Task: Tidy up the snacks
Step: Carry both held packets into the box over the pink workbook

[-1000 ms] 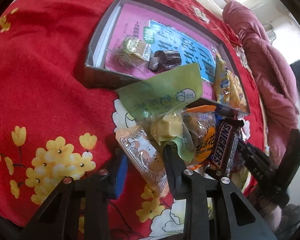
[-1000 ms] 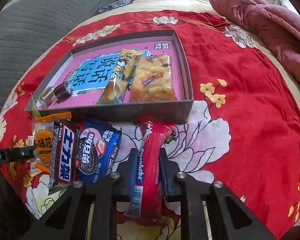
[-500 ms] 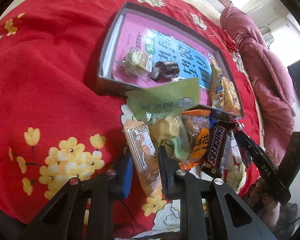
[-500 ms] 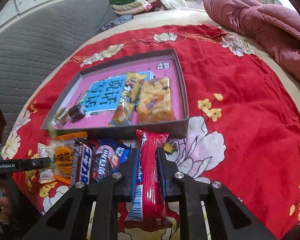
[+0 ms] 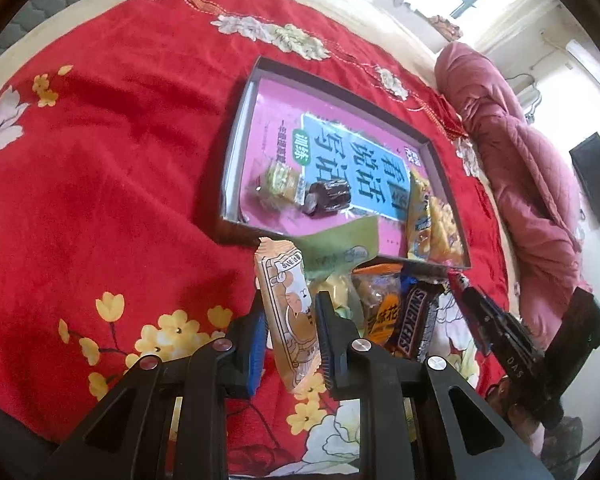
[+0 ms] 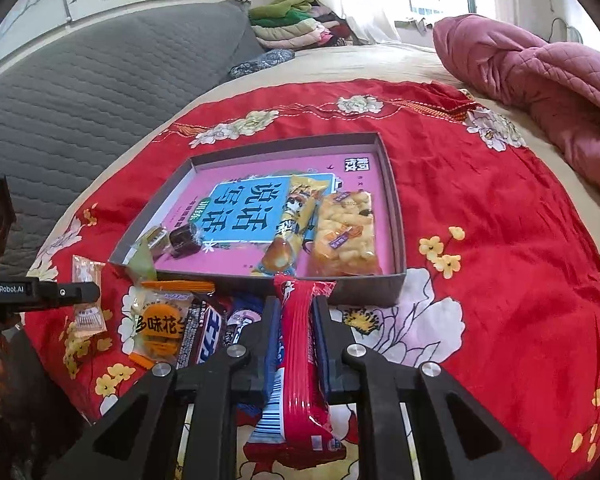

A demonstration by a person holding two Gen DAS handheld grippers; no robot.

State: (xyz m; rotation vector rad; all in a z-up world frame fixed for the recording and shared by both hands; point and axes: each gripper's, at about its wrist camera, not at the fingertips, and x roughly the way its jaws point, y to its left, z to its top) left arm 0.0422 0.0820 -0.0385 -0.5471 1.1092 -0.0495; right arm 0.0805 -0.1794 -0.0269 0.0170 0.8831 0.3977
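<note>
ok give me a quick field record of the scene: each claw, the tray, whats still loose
left claw: shut on cat-print snack packet
right claw: shut on red snack bar
tray: pink liner, holds yellow puff bag, dark wrapped sweet
loose on red cloth: Snickers bar, orange peanut packet

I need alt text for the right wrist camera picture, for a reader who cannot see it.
The right gripper is shut on a long red snack pack above a red flowered cloth. Just beyond it a shallow grey box holds four snacks, and more packets lie in front of the box to the left.
</note>
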